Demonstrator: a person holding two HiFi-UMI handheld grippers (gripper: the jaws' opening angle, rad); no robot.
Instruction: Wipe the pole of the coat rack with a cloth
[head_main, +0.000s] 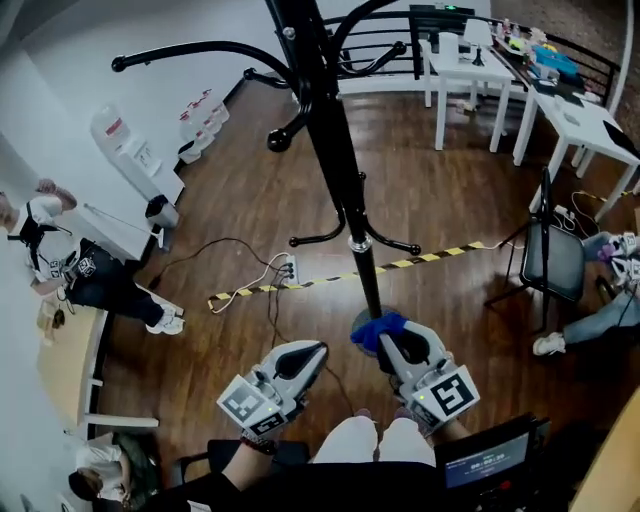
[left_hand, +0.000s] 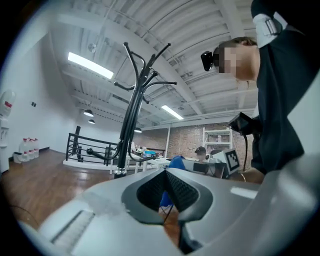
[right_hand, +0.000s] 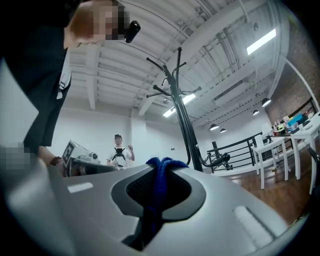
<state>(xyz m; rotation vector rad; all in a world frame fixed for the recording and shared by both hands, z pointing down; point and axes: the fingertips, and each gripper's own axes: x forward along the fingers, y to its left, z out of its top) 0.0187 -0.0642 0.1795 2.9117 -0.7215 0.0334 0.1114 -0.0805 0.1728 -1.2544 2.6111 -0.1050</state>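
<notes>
We see a yellow-and-black striped tape line (head_main: 440, 255) crossing the brown wooden floor (head_main: 240, 200), with a white four-legged surface (head_main: 465, 72) and a black folding chair (head_main: 553, 262) nearby.

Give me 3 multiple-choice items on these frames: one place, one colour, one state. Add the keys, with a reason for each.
1. Where is the blue cloth?
A) draped over a top hook
B) by the low end of the black metal coat-rack pole
C) on a white table

2. What colour is the striped tape on the wooden floor?
A) red and white
B) plain green
C) yellow and black

3. The right hand-held gripper is:
A) shut on the cloth
B) open and empty
C) out of view

Answers:
1. B, since the head view shows the cloth bunched where the pole nears the floor.
2. C, since the strip across the boards has yellow and black stripes.
3. A, since the right gripper view shows the cloth pinched between the two jaws.
</notes>
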